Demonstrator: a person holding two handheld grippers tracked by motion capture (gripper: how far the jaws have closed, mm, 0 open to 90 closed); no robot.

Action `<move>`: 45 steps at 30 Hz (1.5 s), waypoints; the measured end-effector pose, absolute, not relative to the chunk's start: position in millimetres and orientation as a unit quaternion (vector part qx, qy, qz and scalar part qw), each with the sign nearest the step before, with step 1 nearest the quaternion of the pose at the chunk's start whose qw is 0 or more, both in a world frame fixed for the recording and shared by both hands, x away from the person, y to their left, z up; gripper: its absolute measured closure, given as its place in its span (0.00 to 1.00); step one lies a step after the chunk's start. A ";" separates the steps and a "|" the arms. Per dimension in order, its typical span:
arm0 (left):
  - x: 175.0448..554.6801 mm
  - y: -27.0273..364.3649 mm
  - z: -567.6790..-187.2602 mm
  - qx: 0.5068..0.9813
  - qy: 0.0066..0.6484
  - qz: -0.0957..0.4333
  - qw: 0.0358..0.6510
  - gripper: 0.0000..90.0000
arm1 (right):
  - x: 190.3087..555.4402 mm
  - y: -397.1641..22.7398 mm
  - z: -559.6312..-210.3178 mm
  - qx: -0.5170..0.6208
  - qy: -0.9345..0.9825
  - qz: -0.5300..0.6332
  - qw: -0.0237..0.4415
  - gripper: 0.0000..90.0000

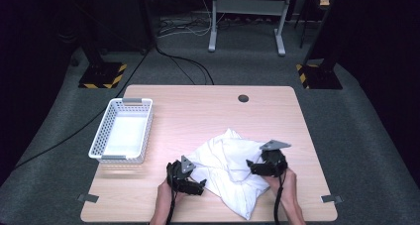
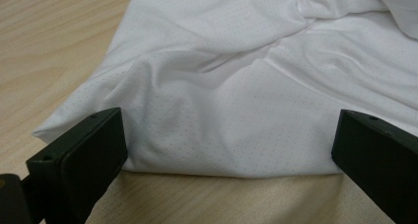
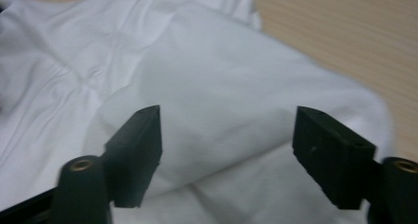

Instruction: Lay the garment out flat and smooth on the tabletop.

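Observation:
A crumpled white garment [image 1: 229,168] lies on the wooden table [image 1: 198,111], near its front edge. My left gripper [image 1: 199,185] rests at the garment's left edge, jaws wide apart. In the left gripper view the hem of the cloth [image 2: 236,130] lies between the two jaws without being pinched. My right gripper [image 1: 251,164] hovers over the garment's right part. Its jaws stand apart above a rounded fold of cloth [image 3: 231,115], and nothing is pinched between them.
A white perforated basket [image 1: 123,131] stands with nothing in it on the table's left side. A round cable hole [image 1: 243,98] sits near the far edge. Bare wood lies behind the garment. Cables and stand feet are on the floor beyond.

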State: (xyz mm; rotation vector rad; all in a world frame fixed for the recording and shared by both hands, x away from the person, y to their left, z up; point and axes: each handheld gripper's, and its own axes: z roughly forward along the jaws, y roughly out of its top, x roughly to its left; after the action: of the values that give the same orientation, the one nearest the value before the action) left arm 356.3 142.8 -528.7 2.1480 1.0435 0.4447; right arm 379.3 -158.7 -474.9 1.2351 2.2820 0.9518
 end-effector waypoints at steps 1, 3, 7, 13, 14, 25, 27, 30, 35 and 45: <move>356.3 142.8 -528.7 0.829 0.403 0.172 0.349 0.00 | 377.7 -149.9 -483.2 0.435 0.819 0.327 0.184 0.46; 356.3 142.8 -528.7 0.829 0.403 0.172 0.349 0.00 | 381.3 -143.9 -497.2 0.443 0.822 0.315 0.172 0.60; 356.3 142.8 -528.7 0.829 0.402 0.172 0.349 0.00 | 383.7 -145.1 -506.1 0.451 0.812 0.332 0.163 0.86; 356.3 142.8 -528.7 0.829 0.403 0.172 0.349 0.00 | 388.9 -161.2 -490.8 0.461 0.794 0.360 0.165 0.95; 356.3 142.8 -528.7 0.829 0.403 0.172 0.349 0.00 | 390.5 -164.5 -486.3 0.463 0.790 0.364 0.171 0.96; 356.3 142.8 -528.7 0.829 0.403 0.172 0.349 0.00 | 440.1 -209.2 -468.0 0.521 0.750 0.355 0.201 0.95; 356.3 142.8 -528.7 0.829 0.403 0.172 0.349 0.00 | 443.2 -211.0 -476.2 0.523 0.755 0.346 0.193 0.95; 355.8 142.7 -528.6 0.828 0.403 0.175 0.349 0.00 | 440.3 -209.0 -489.8 0.523 0.758 0.345 0.179 0.95; 351.7 145.2 -526.0 0.818 0.402 0.189 0.365 0.00 | 428.2 -196.3 -500.0 0.504 0.769 0.349 0.180 0.94; 350.6 118.4 -513.4 0.831 0.375 0.208 0.354 0.01 | 389.0 -174.7 -506.1 0.482 0.776 0.374 0.161 0.94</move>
State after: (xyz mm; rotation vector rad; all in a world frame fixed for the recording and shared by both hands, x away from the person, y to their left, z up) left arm 350.6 118.4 -513.4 2.1475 0.9697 0.5381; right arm 389.0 -174.7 -506.1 1.3752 2.2147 1.0687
